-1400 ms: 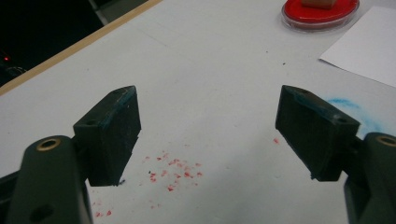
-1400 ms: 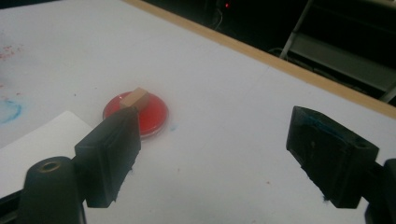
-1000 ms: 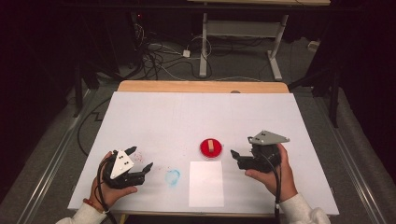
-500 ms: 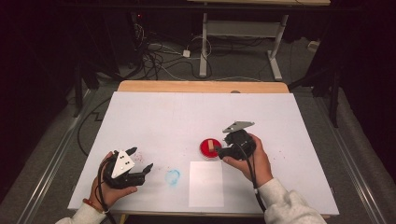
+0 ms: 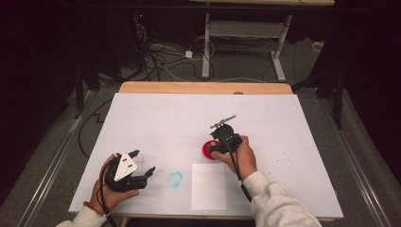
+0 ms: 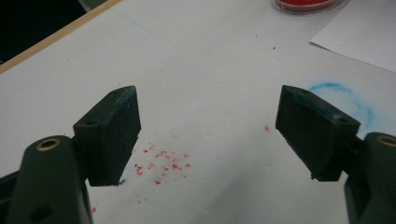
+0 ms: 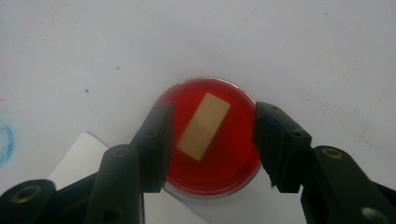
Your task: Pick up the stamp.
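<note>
A round red dish [image 7: 210, 135] with a tan rectangular piece [image 7: 204, 126] lying in it sits on the white table; in the high view the red dish [image 5: 206, 150] lies mid-table. My right gripper [image 7: 210, 140] hovers over the dish, open, its jaws straddling the tan piece without touching it. From above, the right gripper [image 5: 216, 147] points down at the dish. My left gripper [image 5: 142, 163] rests near the front left, open and holding nothing; the left gripper [image 6: 208, 135] looks across bare table.
A white paper sheet [image 5: 208, 186] lies at the front, just below the dish. A blue ring stain [image 5: 175, 179] marks the table between the grippers, and red specks [image 6: 161, 165] dot the surface. The table's wooden far edge [image 5: 203, 88] borders a floor with cables.
My right gripper moved left from the right side of the table and tipped down over the red dish. The left gripper stayed put.
</note>
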